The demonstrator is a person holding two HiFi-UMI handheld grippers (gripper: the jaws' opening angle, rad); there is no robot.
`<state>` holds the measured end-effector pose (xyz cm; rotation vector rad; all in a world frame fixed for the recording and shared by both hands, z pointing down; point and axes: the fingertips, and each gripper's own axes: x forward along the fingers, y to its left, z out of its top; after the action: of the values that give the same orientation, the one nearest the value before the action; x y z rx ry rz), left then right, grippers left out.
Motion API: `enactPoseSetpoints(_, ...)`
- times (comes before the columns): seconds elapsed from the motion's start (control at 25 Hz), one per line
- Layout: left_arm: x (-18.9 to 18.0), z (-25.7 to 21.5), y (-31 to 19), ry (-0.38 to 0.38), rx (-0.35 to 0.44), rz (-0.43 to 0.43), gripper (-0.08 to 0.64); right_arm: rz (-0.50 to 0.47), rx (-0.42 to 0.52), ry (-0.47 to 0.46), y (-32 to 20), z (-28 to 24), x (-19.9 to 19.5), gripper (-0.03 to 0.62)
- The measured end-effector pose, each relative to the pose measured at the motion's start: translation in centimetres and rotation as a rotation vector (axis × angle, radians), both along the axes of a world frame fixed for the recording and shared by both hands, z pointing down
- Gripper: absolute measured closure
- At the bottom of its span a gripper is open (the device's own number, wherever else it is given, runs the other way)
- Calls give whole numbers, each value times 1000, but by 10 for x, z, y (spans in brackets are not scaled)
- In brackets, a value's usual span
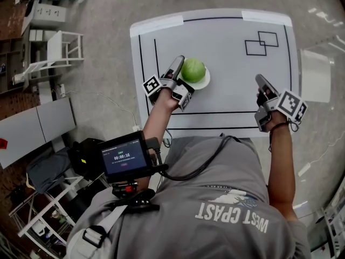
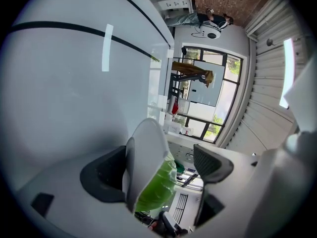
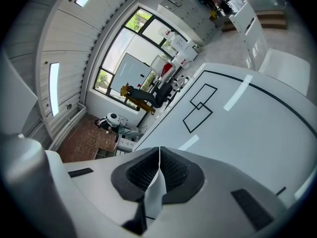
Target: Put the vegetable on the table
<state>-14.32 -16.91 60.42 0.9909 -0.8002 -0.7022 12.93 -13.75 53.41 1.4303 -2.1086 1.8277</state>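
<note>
While the green vegetable (image 1: 193, 69) sits on its white plate (image 1: 202, 83) on the desk (image 1: 232, 74), the left claw (image 1: 178, 63) stands released around the plate's rim, the right claw (image 1: 260, 81) clenched and empty, so the put-down looks done and next the left claw must back clear.

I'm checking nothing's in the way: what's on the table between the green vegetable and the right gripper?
Nothing: the head view shows just bare table between the vegetable and the right gripper.
</note>
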Motion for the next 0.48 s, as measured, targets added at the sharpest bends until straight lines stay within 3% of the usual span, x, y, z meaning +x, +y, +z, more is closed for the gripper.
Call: enactPoseSetpoints(0.48, -15, -1, 11, -26, -15, -61, 147, -23, 24, -33, -14, 3, 3, 584)
